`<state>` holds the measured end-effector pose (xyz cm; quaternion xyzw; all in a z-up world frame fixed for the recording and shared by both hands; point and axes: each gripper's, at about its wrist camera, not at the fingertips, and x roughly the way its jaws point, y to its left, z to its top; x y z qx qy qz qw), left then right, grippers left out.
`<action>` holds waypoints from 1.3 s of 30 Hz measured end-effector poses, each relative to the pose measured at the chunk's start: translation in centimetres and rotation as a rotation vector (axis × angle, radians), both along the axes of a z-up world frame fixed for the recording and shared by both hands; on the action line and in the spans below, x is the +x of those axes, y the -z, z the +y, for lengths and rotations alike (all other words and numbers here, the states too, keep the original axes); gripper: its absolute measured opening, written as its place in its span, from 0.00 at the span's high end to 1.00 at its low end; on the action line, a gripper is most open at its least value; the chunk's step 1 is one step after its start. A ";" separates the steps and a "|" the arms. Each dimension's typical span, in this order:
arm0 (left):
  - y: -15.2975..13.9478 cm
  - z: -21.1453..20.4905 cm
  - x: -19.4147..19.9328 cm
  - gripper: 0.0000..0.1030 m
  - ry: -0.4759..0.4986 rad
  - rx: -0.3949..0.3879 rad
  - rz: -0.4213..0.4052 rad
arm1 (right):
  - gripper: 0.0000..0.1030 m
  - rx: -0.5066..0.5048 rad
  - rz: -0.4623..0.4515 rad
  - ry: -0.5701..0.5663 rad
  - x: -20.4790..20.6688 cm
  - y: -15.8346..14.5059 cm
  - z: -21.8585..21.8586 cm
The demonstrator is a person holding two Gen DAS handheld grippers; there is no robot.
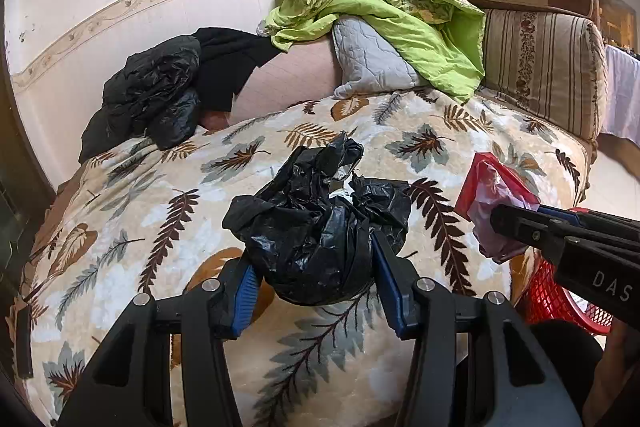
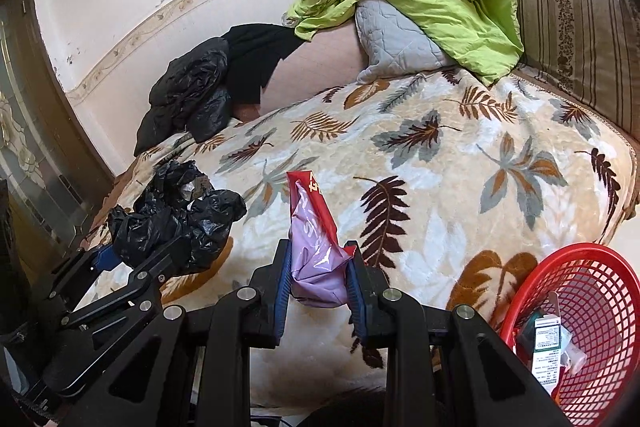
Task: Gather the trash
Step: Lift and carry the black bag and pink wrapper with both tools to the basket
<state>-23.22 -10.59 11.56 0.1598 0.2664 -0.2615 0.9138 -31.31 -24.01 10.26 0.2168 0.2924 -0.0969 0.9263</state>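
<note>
Two grippers each hold a piece of trash above a leaf-patterned blanket (image 1: 168, 195). At the lower centre of the left wrist view, the left gripper (image 1: 316, 267) pinches a crumpled black plastic bag (image 1: 320, 219) between its blue pads, the bag bulging up and out past the fingertips. At the lower centre of the right wrist view, the right gripper (image 2: 318, 283) is closed on a red and lilac wrapper (image 2: 316, 243), which sticks up from between its pads. In that same view the black bag shows at the left, well apart from the wrapper. A red mesh basket (image 2: 600, 291) sits at the lower right, just beside the blanket's edge, with a small box (image 2: 546, 347) inside. A green quilt (image 1: 400, 7) lies at the upper centre.
</note>
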 end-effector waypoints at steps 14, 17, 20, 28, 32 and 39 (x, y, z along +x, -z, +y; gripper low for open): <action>0.6 -0.5 -0.4 0.51 0.019 0.005 0.008 | 0.73 0.007 -0.001 0.001 -0.2 0.0 -0.3; 0.4 -0.8 -0.3 0.51 0.029 0.003 0.009 | 0.73 0.004 -0.010 0.010 -0.5 -0.4 -0.5; 0.2 -1.2 -0.3 0.51 0.042 0.001 0.011 | 0.73 0.010 -0.021 0.025 -0.9 -0.8 -0.9; -0.5 -2.6 -1.2 0.51 0.090 -0.002 0.010 | 0.73 0.022 -0.033 0.069 -2.8 -1.9 -2.3; -0.9 -3.5 -1.8 0.51 0.115 -0.001 0.006 | 0.73 0.024 -0.033 0.092 -4.2 -2.2 -3.0; -1.3 -5.3 -3.2 0.51 0.167 0.007 -0.002 | 0.73 0.035 -0.024 0.160 -6.8 -2.0 -5.0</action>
